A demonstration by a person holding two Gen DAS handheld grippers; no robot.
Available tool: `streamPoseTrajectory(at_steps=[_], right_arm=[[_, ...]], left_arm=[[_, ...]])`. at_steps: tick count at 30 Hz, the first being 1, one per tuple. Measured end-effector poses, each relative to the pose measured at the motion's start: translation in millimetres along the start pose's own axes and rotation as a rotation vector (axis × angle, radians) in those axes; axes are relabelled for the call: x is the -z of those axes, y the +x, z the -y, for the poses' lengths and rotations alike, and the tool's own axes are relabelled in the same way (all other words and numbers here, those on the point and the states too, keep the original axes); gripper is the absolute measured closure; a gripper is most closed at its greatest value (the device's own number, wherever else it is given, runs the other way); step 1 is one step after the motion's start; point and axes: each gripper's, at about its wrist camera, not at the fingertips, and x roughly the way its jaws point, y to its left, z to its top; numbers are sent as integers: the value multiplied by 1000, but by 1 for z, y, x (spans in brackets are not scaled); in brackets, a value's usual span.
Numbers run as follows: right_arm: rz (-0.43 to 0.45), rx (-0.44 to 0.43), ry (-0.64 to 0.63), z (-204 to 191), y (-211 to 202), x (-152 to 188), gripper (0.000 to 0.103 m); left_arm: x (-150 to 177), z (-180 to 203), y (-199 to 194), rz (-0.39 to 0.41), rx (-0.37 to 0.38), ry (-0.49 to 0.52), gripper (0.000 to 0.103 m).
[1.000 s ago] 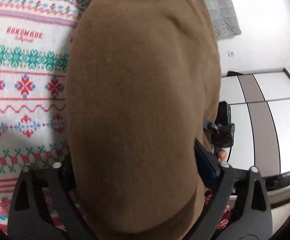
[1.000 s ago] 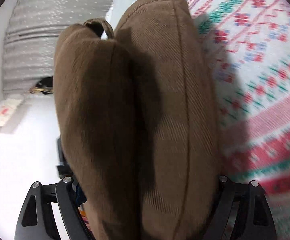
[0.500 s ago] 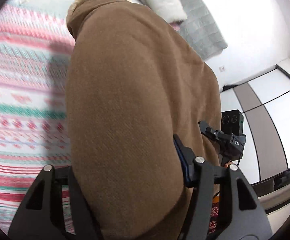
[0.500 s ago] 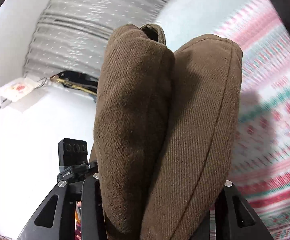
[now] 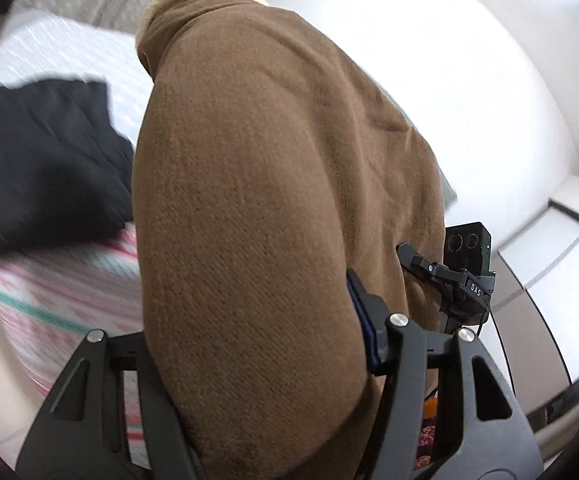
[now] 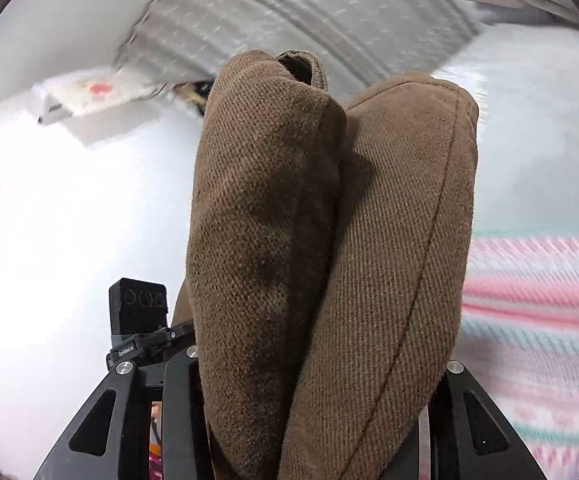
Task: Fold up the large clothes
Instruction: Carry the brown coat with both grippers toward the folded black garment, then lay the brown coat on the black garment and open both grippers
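Note:
A thick brown garment with a cream fleece collar fills the left wrist view. My left gripper is shut on a fold of it; the fingertips are hidden in the cloth. In the right wrist view the same brown garment stands in two bunched folds, and my right gripper is shut on it. The garment is held above the bed. The other gripper's camera block shows beside the cloth in the left wrist view and in the right wrist view.
A patterned pink, green and white blanket covers the bed below and also shows in the right wrist view. A black garment lies on the bed at the left. Grey curtain and white wall stand behind; white cabinets at right.
Both grippers have lifted and tilted up with the brown garment. The view swung from the blanket up toward the wall, curtain and the black garment.

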Motion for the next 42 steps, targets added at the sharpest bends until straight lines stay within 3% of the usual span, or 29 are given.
streamPoseTrajectory(at_steps=[5, 10, 11, 12, 13, 16, 17, 19, 21, 25, 30, 33, 36, 40, 42], right_arm=[[-58, -42, -110, -35, 106, -77, 62], [-113, -49, -179, -25, 236, -148, 57], [-128, -27, -182, -12, 271, -159, 54], [-133, -8, -174, -3, 278, -157, 46], [-128, 57, -140, 23, 304, -160, 44], [-142, 264, 51, 99, 361, -146, 42], [-138, 313, 115, 121, 366, -134, 42], [-124, 315, 209, 160, 359, -111, 41], [-134, 267, 212, 173, 358, -101, 42], [-149, 279, 151, 165, 340, -96, 41], [-164, 278, 94, 119, 289, -90, 41], [-150, 285, 62, 81, 257, -84, 39], [-140, 302, 58, 71, 228, -67, 35], [-145, 357, -8, 46, 180, -35, 29], [-141, 382, -50, 39, 166, -23, 25]], left_arm=[[-60, -60, -41, 143, -53, -24, 42], [-100, -153, -41, 250, -116, -66, 40], [-105, -168, -22, 251, -130, -86, 37], [-105, -193, -11, 250, -150, -116, 34], [-113, -220, 8, 244, -194, -152, 28], [-113, -328, 70, 136, -396, -340, 21], [-110, -347, 72, 169, -358, -390, 21], [-100, -374, 60, 257, -215, -526, 21], [-98, -375, 52, 271, -215, -516, 21], [-95, -348, 31, 228, -344, -449, 21], [-85, -318, -4, 243, -469, -355, 20], [-88, -296, -7, 249, -529, -321, 14], [-67, -265, -7, 218, -581, -260, 9], [-36, -204, -3, 172, -716, -124, 3], [-14, -172, 3, 148, -745, -49, 1]])
